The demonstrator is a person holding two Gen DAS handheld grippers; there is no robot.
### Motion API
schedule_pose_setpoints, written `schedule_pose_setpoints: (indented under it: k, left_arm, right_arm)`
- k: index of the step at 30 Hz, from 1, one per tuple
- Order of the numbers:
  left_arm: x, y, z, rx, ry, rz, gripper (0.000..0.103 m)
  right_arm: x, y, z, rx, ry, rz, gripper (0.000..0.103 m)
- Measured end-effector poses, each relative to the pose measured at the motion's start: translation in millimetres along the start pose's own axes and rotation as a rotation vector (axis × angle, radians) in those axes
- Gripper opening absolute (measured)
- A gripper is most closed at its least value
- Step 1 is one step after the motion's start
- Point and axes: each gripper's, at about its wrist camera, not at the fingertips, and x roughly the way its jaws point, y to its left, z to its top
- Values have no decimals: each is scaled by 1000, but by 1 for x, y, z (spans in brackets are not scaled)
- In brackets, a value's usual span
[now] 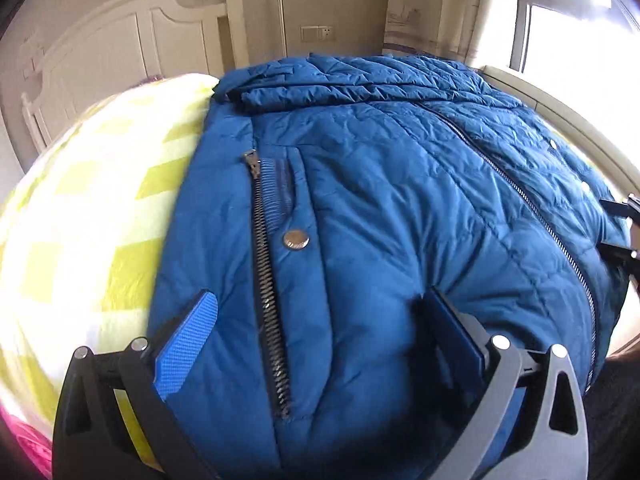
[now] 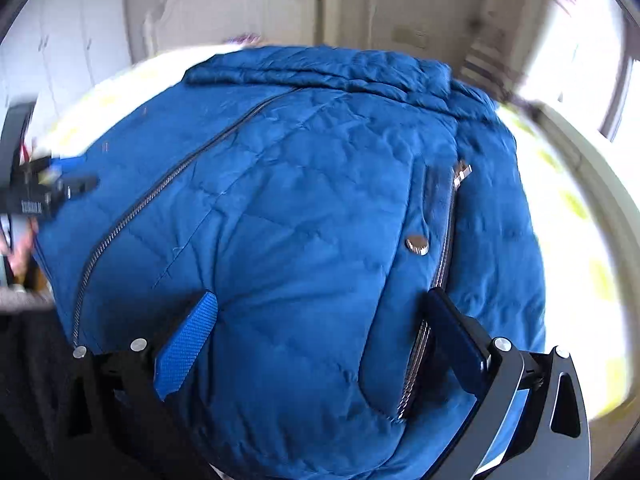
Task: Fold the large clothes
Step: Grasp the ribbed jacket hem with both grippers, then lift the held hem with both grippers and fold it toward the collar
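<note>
A blue quilted jacket lies front up on the bed, its sleeves folded across the far end. It has a main zipper, a pocket zipper and a metal snap. My left gripper is open over the near hem, its fingers astride the pocket zipper. My right gripper is open over the other half of the jacket, between the main zipper and the other pocket zipper. Each gripper shows at the edge of the other's view: the right gripper and the left gripper.
A yellow-green and white checked bedspread covers the bed under the jacket. A white headboard stands behind, with a curtain and a bright window at the right. The bed's pale edge runs along the right. Something pink lies at the lower left.
</note>
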Motion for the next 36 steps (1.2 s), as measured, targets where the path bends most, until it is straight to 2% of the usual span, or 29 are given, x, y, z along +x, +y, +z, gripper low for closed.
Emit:
schedule_pose_setpoints:
  k: [2,5,7,9,10,14,16,17,20,21,25,28,30,31,33,34,36]
  left_arm:
    - [-8,-2,2,17,7,29,101]
    - [-27,1,-4,32,-34,43,101]
    - [-28,6,-15,33,-20,68,101]
    - [-24,18,-24,-14,-15,18,101]
    - [-23,26,-26,-64,-14,-19,101]
    - [-32,20,-23,-5,-20,31,101]
    - [-38,24,-26,-6,-34,54,101]
    - [-39,29,-29,-27,-28,42,101]
    - [-38,48,-39,-127,7,-52,101]
    - [-40,52,-42,-141,-5,-62,101]
    - [-44,47,-46,-110,7,-71,100]
    - [-49,40,-50,-77,6,-79,90]
    - [-53,43,-52,-94,-3,-94,70]
    - [-56,45,-53,-109,-5,-107,63]
    - [-64,55,-55,-158,-10,-117,33]
    - [-66,58,-55,-171,-8,-107,24]
    - [-74,64,-59,-195,-16,-108,18]
  right_arm:
    - [-4,5,2,-29,13,-32,98]
    - [-20,12,1,-78,-18,-75,98]
    - [-27,9,-10,-79,-33,-66,98]
    - [-20,0,-21,-41,-4,-34,98]
    - [-18,-8,-26,-1,-20,-2,98]
    - [-32,-8,-30,-18,-41,-19,97]
    - [-46,-23,-35,25,-70,-18,97]
    - [-50,-34,-41,69,-76,-19,97]
    - [-57,-68,-66,223,-68,36,97]
    - [-57,-73,-74,250,-59,49,97]
    - [-50,-81,-93,299,-49,112,97]
    - [-37,-94,-100,355,-54,185,97]
    - [-27,-100,-104,375,-45,217,95]
    - [-22,-102,-106,382,-46,243,84]
    - [-20,-99,-109,379,-59,314,67]
    - [-23,-95,-109,359,-71,307,52]
    - [-38,-86,-109,300,-114,306,39]
